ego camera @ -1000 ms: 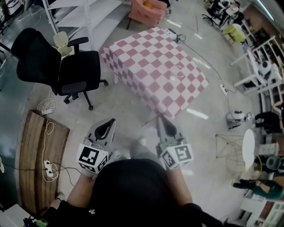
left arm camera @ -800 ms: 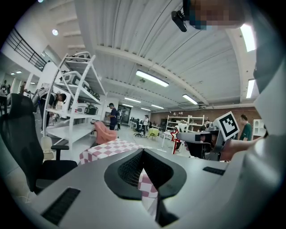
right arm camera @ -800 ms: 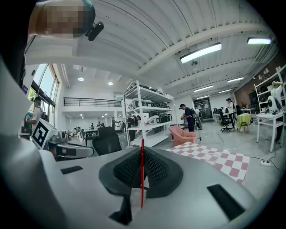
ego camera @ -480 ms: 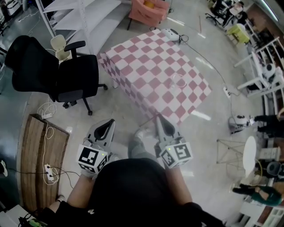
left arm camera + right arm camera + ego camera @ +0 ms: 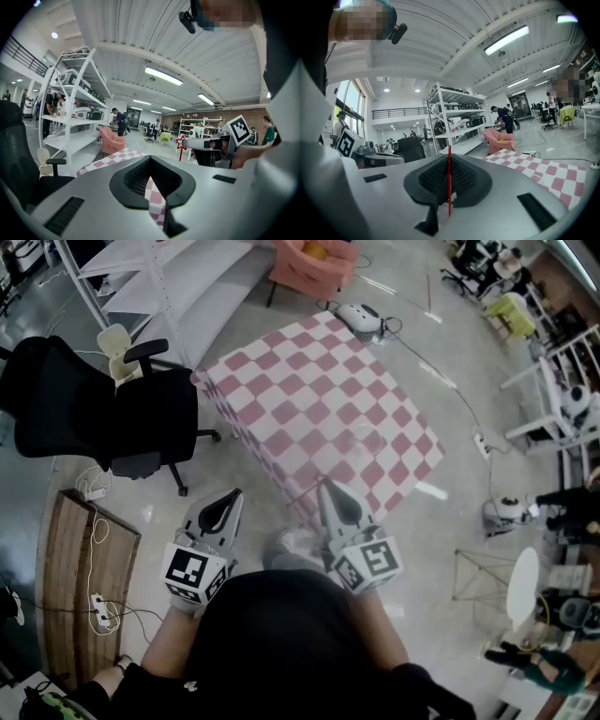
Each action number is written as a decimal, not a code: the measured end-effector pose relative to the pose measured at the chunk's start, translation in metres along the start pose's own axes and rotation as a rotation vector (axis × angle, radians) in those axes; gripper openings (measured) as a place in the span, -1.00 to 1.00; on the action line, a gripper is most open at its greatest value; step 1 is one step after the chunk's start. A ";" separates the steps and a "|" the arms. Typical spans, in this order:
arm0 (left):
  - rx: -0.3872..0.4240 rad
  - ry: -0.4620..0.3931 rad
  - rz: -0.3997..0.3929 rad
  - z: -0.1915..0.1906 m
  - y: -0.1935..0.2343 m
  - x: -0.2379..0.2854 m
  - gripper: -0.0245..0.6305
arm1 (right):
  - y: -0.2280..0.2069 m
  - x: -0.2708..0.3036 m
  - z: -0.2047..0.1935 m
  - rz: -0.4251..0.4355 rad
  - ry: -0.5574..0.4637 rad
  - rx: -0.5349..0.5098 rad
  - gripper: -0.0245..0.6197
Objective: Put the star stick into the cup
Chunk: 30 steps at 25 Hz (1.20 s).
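While carried low before the person's torso, held side by side above the floor: left gripper and right gripper, both aimed toward the near edge of the bench.

Right gripper, fingers: closed on the star stick. Thin red shaft clamped between the two pads, crossing the middle of the right gripper view from top to bottom. Star end: red outline star, seen in the left gripper view just beside the right gripper's fingertips, on the side facing the left gripper. In the head view, only a faint thin line beside those fingertips.

Left gripper, fingers: brought together at the tips, nothing between them. Behind them in the left gripper view, a strip of the bench cloth.

Bench: covered with a pink-and-white checked cloth, set cornerwise to the person.

Cup: clear, faint in the head view, standing on the bench toward its right corner. Well apart from the star stick; stick not yet in the cup.

Surroundings:
- Black office chair, left of the bench.
- White shelving rack, beyond the chair.
- Pink armchair, beyond the far corner of the bench.
- Wooden board, flat on the floor at the person's left.
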State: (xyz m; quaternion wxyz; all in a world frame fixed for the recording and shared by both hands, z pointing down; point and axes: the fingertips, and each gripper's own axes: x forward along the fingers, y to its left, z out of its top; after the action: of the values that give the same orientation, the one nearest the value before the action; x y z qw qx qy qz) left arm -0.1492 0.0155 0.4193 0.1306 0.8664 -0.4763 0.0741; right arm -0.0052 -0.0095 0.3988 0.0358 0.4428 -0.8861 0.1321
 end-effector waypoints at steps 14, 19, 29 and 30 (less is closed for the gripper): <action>0.031 0.026 -0.025 0.026 -0.016 0.088 -0.80 | -0.091 0.011 0.023 -0.024 -0.028 0.056 -0.84; 0.039 0.030 -0.065 0.029 -0.016 0.103 -0.80 | -0.117 0.006 0.024 -0.103 -0.036 0.070 -0.84; 0.053 0.077 -0.158 0.027 -0.002 0.138 -0.80 | -0.169 0.020 0.039 -0.240 -0.049 0.044 -0.84; 0.054 0.082 -0.164 0.027 -0.002 0.142 -0.80 | -0.175 0.022 0.041 -0.250 -0.050 0.040 -0.84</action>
State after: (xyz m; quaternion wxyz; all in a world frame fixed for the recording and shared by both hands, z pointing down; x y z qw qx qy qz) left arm -0.0719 -0.1058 0.4294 0.1324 0.9019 -0.3959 0.1114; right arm 0.1226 -0.1375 0.3987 0.0211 0.5535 -0.8218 0.1334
